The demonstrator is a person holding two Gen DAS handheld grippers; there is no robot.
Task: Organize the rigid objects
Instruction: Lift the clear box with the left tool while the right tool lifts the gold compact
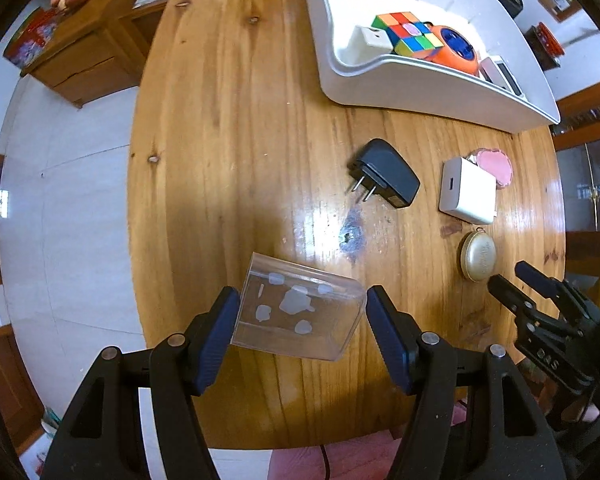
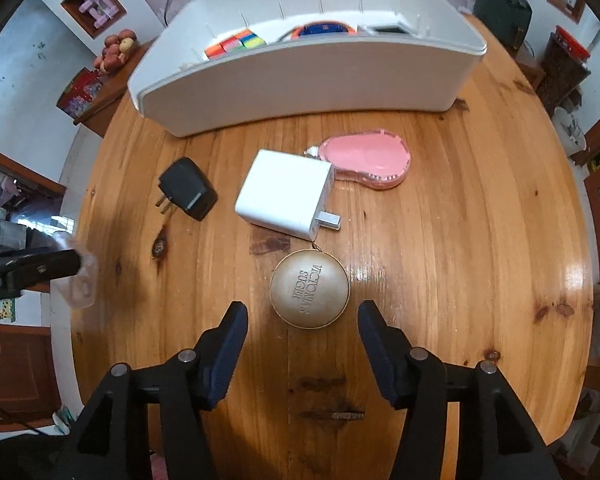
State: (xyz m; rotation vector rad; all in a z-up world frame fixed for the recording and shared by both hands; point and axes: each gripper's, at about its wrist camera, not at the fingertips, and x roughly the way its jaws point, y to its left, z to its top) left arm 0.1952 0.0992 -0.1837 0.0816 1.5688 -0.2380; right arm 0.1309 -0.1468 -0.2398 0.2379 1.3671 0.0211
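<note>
Wooden round table point(image 2: 440, 240) carries a white bin point(image 2: 300, 76), white charger point(image 2: 284, 196), pink tape dispenser point(image 2: 368, 160), black adapter point(image 2: 188, 188) and gold tin point(image 2: 309, 294) reading "VICTORIA'S SUGER". Left gripper point(image 1: 302, 312) clamps a clear plastic box point(image 1: 296, 312) above the table's near edge. Right gripper point(image 2: 302, 348) hangs with jaws apart, just short of the tin.

On the table: 2 chargers point(image 2: 286, 194) point(image 2: 187, 189), 1 round tin point(image 2: 309, 294), 1 pink tape dispenser point(image 2: 370, 159), 1 clear box point(image 1: 298, 306), 1 white bin point(image 2: 300, 80).

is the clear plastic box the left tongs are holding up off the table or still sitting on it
Off the table. The clear plastic box sits tilted between the left tongs, and the right wrist view shows it held out past the table edge.
</note>
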